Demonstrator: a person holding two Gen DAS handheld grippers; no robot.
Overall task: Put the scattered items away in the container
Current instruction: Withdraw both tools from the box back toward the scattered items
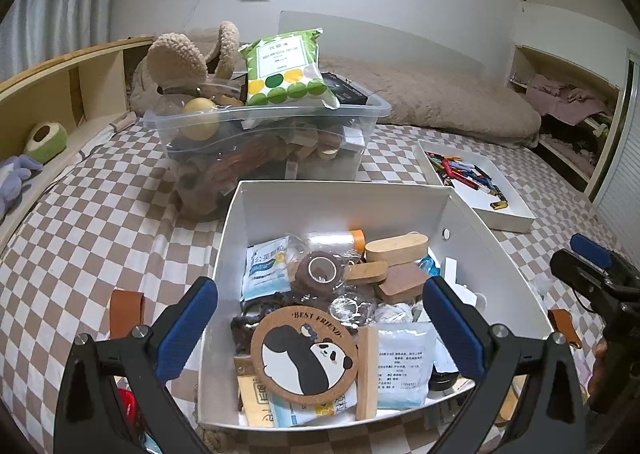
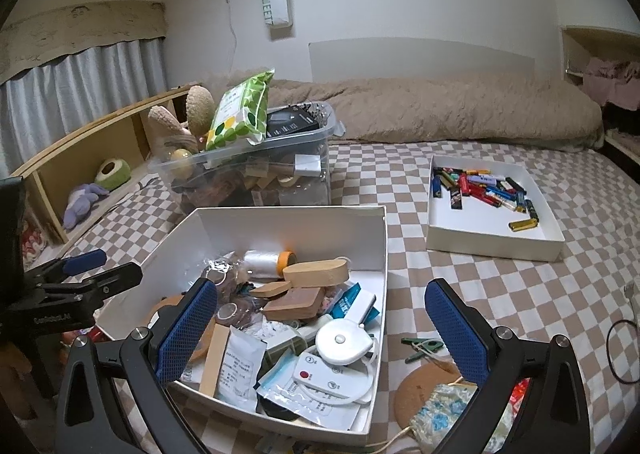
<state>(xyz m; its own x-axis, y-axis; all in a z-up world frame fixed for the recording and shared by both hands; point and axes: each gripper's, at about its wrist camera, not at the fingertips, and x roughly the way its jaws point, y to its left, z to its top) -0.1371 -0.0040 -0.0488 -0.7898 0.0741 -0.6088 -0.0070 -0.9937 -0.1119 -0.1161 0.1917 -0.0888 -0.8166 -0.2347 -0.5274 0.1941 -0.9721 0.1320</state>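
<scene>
landmark: clear plastic bin [image 2: 256, 174] | behind it: beige blanket [image 2: 440, 114] | left of it: wooden shelf [image 2: 80, 158] | above it: hanging "SWEET" sign [image 2: 276, 0]

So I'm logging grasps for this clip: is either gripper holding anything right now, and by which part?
Nothing is held. The left gripper stands open over the white box, its pads clear of the contents; the right gripper stands open too, nothing between its fingers.

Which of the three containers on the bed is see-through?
The clear plastic bin at the back, topped by a green dotted packet. The big box and shallow tray are opaque white.
</scene>
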